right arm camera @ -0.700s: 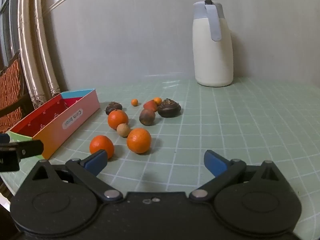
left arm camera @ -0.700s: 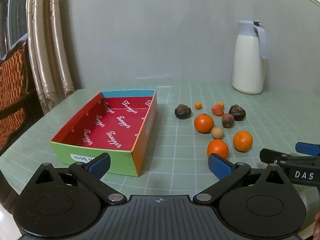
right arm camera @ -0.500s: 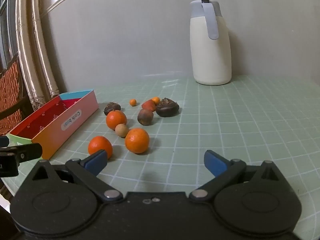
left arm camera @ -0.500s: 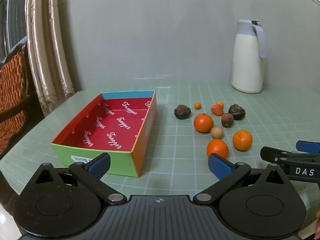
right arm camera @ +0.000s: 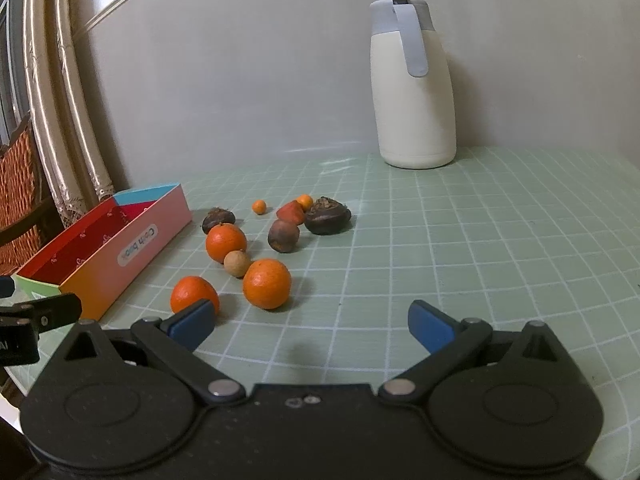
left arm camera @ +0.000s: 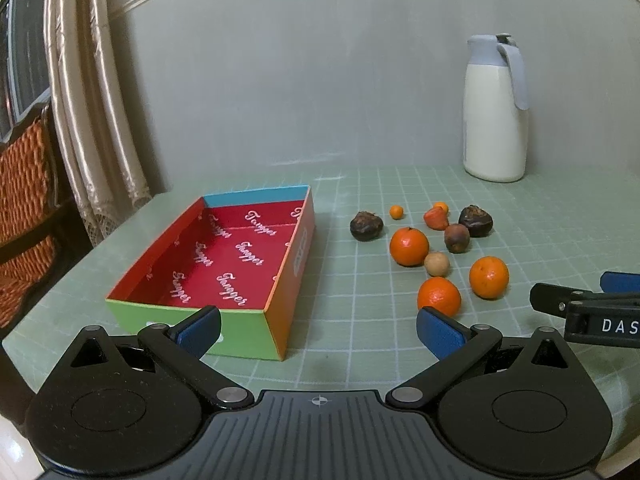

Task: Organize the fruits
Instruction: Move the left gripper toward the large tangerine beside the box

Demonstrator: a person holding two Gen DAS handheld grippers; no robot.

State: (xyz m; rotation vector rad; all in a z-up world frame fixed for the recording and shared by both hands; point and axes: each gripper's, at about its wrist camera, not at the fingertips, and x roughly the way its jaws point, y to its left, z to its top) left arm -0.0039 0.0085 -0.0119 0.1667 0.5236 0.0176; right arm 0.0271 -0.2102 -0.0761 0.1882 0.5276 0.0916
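Observation:
A colourful cardboard box (left arm camera: 224,256) with a red inside stands empty on the green grid mat; it also shows in the right wrist view (right arm camera: 120,244). To its right lie loose fruits: three oranges (left arm camera: 409,246) (left arm camera: 489,277) (left arm camera: 439,297), dark brown fruits (left arm camera: 366,225) (left arm camera: 475,221), a small tan one (left arm camera: 436,264) and tiny orange ones (left arm camera: 396,211). In the right wrist view the nearest oranges (right arm camera: 267,283) (right arm camera: 194,294) lie just ahead. My left gripper (left arm camera: 318,326) is open and empty near the box's front corner. My right gripper (right arm camera: 310,322) is open and empty, right of the nearest orange.
A white thermos jug with a grey lid (left arm camera: 496,110) stands at the back right, also seen in the right wrist view (right arm camera: 414,84). Curtains (left arm camera: 92,100) and a wicker chair (left arm camera: 24,200) are at the left. The table's front edge lies just below both grippers.
Both grippers have crept slightly forward toward the fruits; the right one has neared the closest oranges. Both stay open and empty.

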